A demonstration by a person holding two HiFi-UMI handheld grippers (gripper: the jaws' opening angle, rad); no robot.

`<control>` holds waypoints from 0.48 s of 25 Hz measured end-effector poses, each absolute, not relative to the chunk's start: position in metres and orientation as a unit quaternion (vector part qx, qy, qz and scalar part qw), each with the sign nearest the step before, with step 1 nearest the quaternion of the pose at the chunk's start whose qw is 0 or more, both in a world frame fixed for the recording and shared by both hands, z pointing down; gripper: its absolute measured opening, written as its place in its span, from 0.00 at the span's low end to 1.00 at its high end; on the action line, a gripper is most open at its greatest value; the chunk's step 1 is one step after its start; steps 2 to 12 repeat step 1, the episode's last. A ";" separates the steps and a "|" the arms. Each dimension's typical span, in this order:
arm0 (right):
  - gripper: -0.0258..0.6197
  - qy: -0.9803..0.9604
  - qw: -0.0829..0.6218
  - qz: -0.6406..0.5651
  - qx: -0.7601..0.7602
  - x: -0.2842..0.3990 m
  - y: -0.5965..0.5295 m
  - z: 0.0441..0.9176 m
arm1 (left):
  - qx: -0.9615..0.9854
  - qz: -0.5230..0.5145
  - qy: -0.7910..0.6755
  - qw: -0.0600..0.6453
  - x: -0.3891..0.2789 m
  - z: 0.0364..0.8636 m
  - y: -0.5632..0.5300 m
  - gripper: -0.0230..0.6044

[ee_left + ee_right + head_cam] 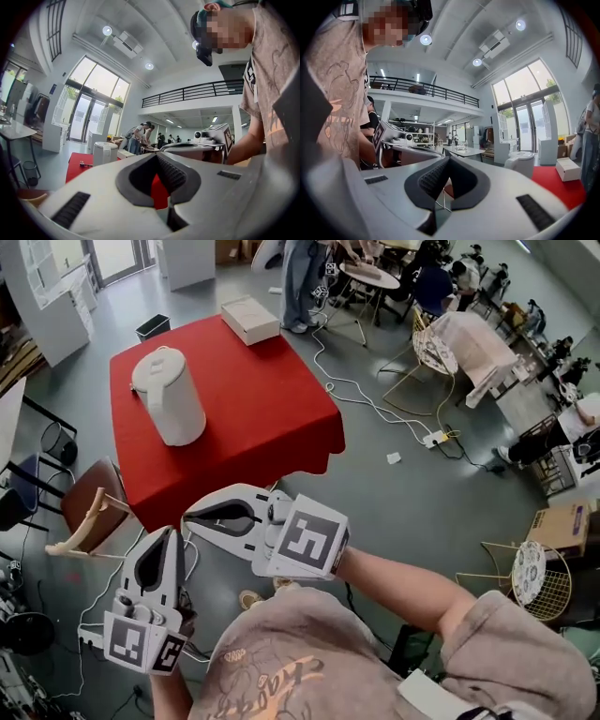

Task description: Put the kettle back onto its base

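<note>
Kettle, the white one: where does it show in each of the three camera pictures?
Head view: the kettle stands upper left, on the red table.
Left gripper view: kettle small, left of centre, on that table.
Right gripper view: kettle right of centre.
Shared landmark: the red table.

I count one white plastic kettle and one flat white box on one red-clothed square surface, one brown chair, one black bin, and two white grippers: left gripper, right gripper.
</note>
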State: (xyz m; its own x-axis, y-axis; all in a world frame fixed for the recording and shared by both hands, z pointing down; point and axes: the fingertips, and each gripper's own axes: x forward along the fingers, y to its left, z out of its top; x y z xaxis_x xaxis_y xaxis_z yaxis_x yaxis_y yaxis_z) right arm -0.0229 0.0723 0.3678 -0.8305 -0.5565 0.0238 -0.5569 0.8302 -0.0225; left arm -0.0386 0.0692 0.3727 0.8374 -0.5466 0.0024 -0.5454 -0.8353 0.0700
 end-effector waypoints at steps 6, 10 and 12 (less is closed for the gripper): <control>0.04 -0.958 0.007 0.010 0.286 -0.023 0.072 0.368 | 0.957 -0.009 -0.286 0.035 -0.037 0.375 0.069 0.02; 0.04 -0.958 0.007 0.010 0.286 -0.023 0.072 0.368 | 0.957 -0.009 -0.286 0.035 -0.037 0.375 0.069 0.02; 0.04 -0.958 0.007 0.010 0.286 -0.023 0.072 0.368 | 0.957 -0.009 -0.286 0.035 -0.037 0.375 0.069 0.02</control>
